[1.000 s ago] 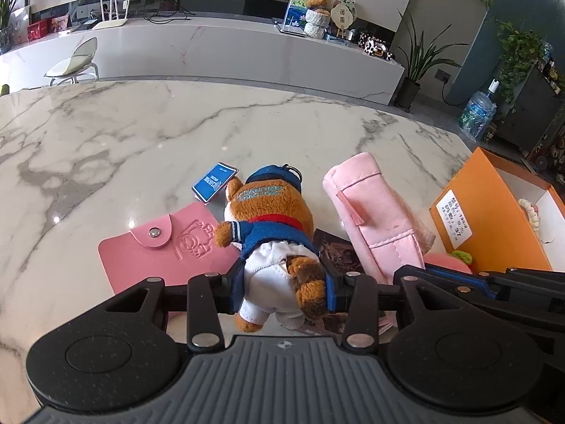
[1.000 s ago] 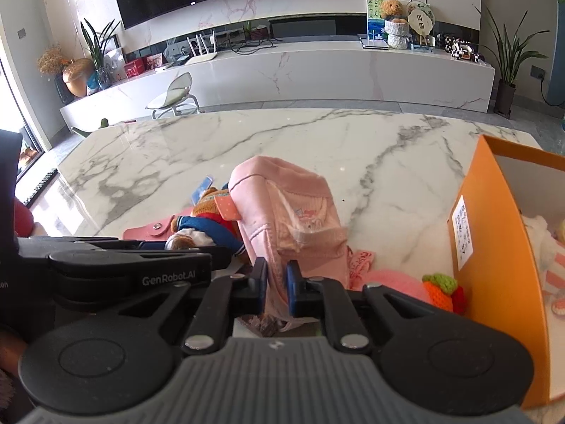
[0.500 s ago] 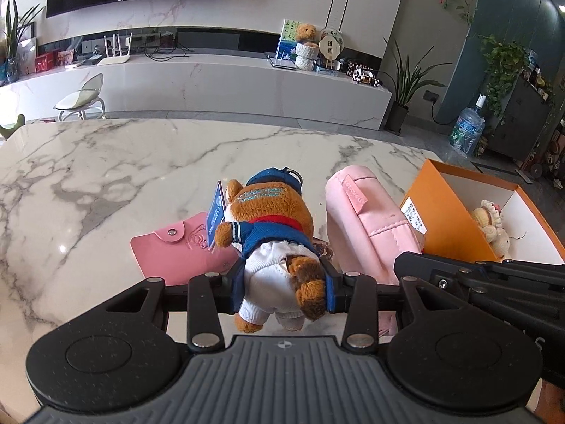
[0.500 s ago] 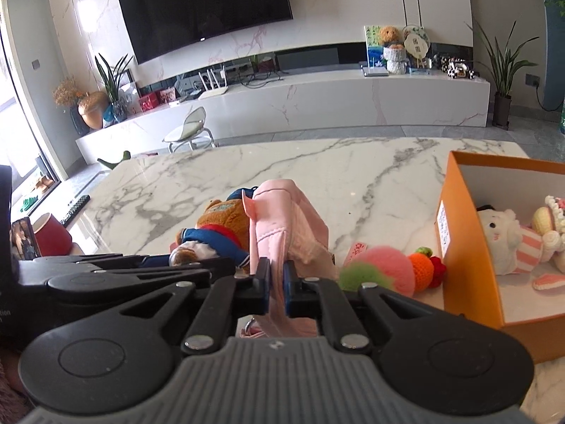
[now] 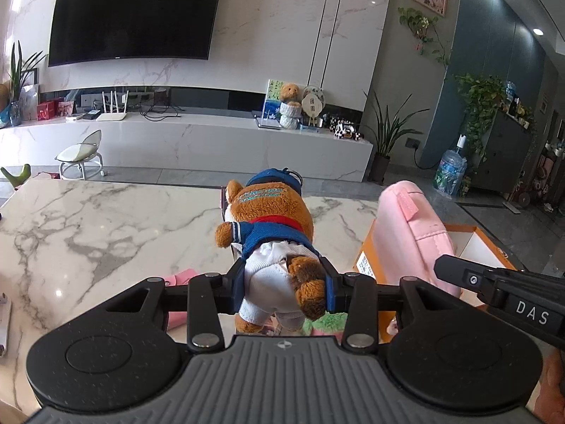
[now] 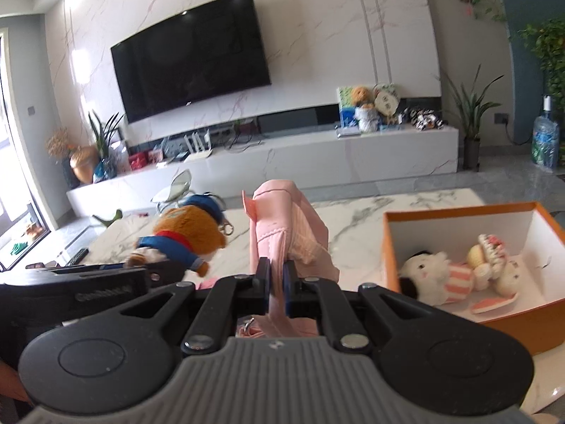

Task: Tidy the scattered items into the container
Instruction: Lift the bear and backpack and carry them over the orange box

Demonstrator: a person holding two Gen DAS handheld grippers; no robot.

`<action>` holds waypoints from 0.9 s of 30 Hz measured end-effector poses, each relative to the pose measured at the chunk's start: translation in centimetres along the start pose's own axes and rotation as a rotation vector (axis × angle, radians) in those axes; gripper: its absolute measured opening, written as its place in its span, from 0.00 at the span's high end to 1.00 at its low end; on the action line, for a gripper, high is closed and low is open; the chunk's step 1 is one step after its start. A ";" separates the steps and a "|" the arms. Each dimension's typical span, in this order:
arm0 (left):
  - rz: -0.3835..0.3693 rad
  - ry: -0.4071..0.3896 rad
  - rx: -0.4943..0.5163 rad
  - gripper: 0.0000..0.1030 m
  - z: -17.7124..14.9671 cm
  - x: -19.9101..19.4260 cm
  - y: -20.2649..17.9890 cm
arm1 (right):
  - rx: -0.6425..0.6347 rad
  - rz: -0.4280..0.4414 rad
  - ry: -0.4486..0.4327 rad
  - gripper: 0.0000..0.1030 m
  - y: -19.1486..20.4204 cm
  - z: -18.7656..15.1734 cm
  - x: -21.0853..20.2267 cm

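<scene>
A brown plush bear in a blue jacket and cap hangs above the marble table, with my left gripper shut on its white trousers. In the right wrist view the same bear floats at the left. My right gripper is shut on a pink fabric pouch, lifted off the table; the pouch also shows right of the bear in the left wrist view. The orange box stands at the right with several plush toys inside.
A pink card wallet lies on the table below the left gripper, and a green and pink plush shows under the bear. A white object sits at the table's left edge. Beyond the table are a stool, a TV console and plants.
Both grippers have risen with their loads: bear and pouch left the tabletop, the views tilted up toward the room, and the box's inside came into the right view.
</scene>
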State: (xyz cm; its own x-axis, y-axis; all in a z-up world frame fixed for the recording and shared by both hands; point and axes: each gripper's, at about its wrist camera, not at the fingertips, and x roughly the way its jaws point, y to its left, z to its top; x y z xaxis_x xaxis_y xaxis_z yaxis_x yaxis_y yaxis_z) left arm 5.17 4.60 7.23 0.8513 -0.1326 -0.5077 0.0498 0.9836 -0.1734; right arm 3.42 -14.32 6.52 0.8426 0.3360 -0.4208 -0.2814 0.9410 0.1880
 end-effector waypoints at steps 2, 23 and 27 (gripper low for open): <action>-0.015 -0.013 -0.002 0.54 0.5 -0.3 -0.6 | 0.006 -0.025 -0.026 0.92 -1.0 0.3 -1.1; -0.244 0.027 0.161 0.54 2.8 6.3 -14.6 | 0.040 -0.264 -0.101 0.92 -13.2 3.9 -3.9; -0.271 0.053 0.190 0.54 2.8 8.5 -17.1 | 0.038 -0.284 -0.101 0.92 -15.7 4.9 -3.2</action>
State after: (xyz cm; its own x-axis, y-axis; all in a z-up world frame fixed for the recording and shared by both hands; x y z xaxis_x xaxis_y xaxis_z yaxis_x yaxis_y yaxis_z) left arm 13.06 -12.99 8.27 0.7655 -0.3934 -0.5091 0.3709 0.9164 -0.1503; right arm 7.40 -30.36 9.26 0.9272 0.0525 -0.3709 -0.0126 0.9940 0.1091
